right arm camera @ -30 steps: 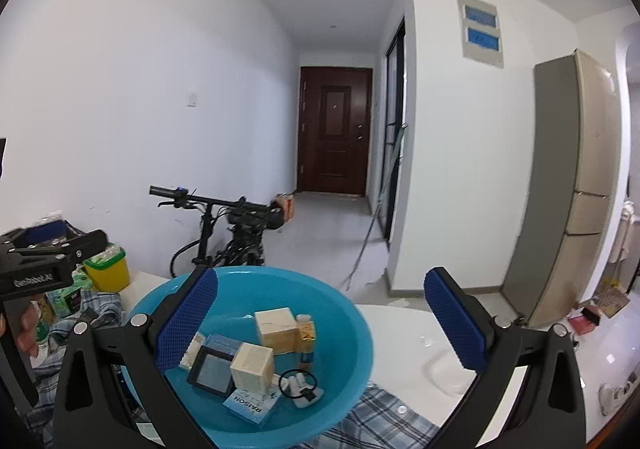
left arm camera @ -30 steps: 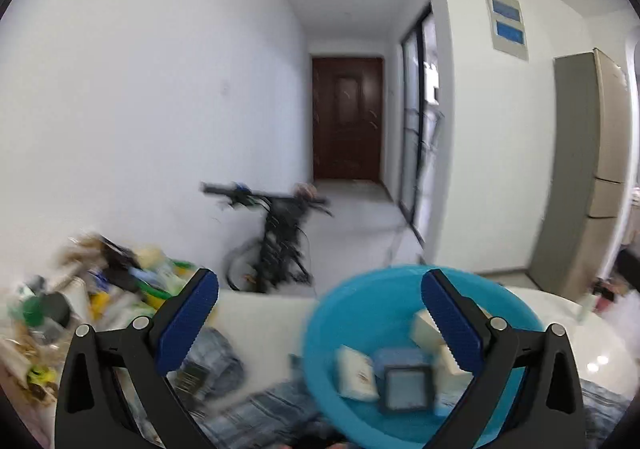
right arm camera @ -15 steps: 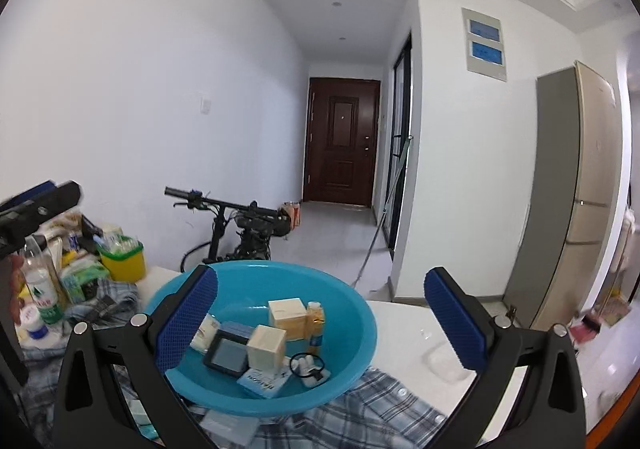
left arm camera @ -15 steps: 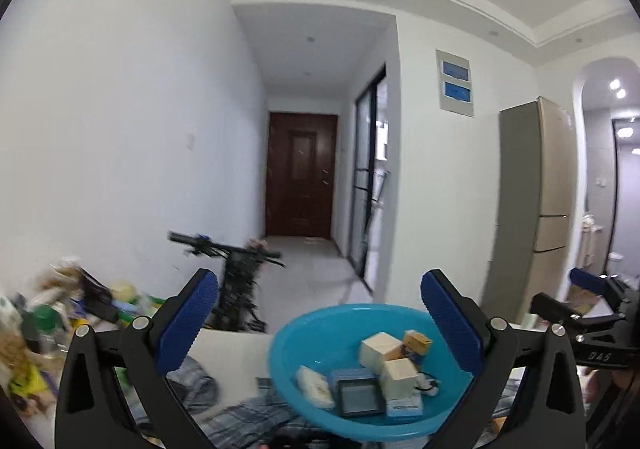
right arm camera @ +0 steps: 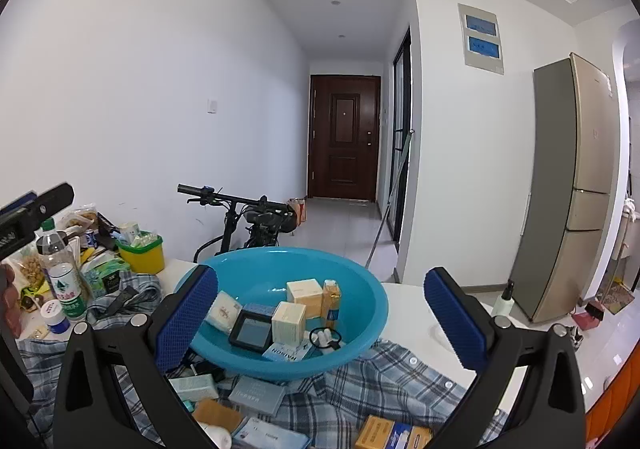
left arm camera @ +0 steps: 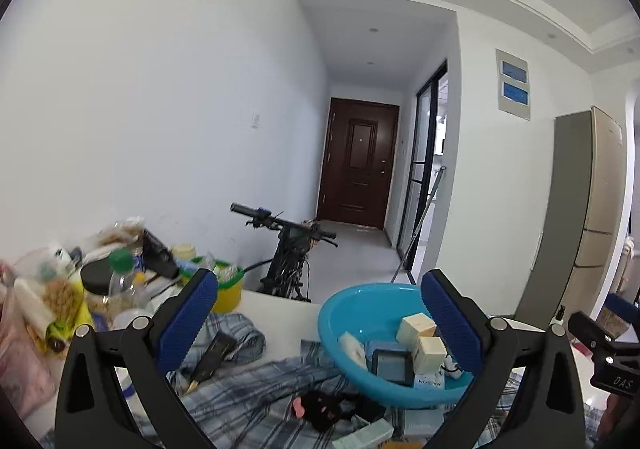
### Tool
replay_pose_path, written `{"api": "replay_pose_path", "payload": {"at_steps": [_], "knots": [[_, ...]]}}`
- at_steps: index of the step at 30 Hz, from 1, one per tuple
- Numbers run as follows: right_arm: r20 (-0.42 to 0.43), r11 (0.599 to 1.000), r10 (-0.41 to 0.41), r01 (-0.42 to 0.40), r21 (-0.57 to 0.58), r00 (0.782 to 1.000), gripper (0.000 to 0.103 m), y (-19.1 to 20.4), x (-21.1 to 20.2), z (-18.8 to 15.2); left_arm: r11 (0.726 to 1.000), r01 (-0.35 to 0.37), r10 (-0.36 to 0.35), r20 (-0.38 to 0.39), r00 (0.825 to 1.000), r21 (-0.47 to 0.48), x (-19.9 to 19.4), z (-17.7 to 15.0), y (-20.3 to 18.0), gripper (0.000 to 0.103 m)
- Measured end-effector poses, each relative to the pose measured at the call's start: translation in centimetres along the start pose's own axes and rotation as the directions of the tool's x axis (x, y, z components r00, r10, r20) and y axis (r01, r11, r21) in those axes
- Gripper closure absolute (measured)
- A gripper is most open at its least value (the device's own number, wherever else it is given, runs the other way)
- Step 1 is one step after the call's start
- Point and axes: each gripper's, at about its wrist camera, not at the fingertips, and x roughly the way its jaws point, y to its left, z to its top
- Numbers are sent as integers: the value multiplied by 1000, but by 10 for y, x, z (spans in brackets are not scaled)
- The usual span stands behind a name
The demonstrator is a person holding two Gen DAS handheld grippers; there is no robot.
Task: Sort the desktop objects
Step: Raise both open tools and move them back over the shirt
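Both the left gripper [left arm camera: 320,319] and the right gripper [right arm camera: 320,315] hang above the table with jaws spread wide and nothing between the blue pads. The blue basin [right arm camera: 360,289] sits on a plaid cloth [right arm camera: 400,373] on the white table [right arm camera: 408,301], holding several small boxes [right arm camera: 289,322] and a dark framed item, perhaps a small screen. More boxes [right arm camera: 256,395] lie on the cloth in front of the basin, and a yellow tub [right arm camera: 144,256] and water bottle [right arm camera: 60,273] stand at the left.
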Motion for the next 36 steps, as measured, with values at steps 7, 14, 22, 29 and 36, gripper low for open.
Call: {"api": "replay_pose_path", "payload": {"at_steps": [7, 14, 22, 29, 36], "knots": [[-11, 1000, -28, 28, 10, 1000, 0, -1, -24, -5, 993, -3, 0, 29, 1000, 115, -36, -4, -1, 0], [54, 995, -70, 65, 78, 996, 0, -5, -59, -8, 992, 39, -35, -33, 999, 117, -48, -10, 2, 0], [67, 990, -140, 138, 24, 988, 0, -6, -76, -14, 993, 62, -52, -102, 993, 97, -48, -21, 9, 0], [-48, 996, -88, 87, -19, 995, 0, 3, -62, -40, 988, 65, -25, -265, 964, 143, -25, -61, 5, 0], [-124, 996, -90, 89, -17, 988, 0, 4, -54, -72, 976, 82, -7, -341, 940, 204, -22, -101, -4, 0]]}}
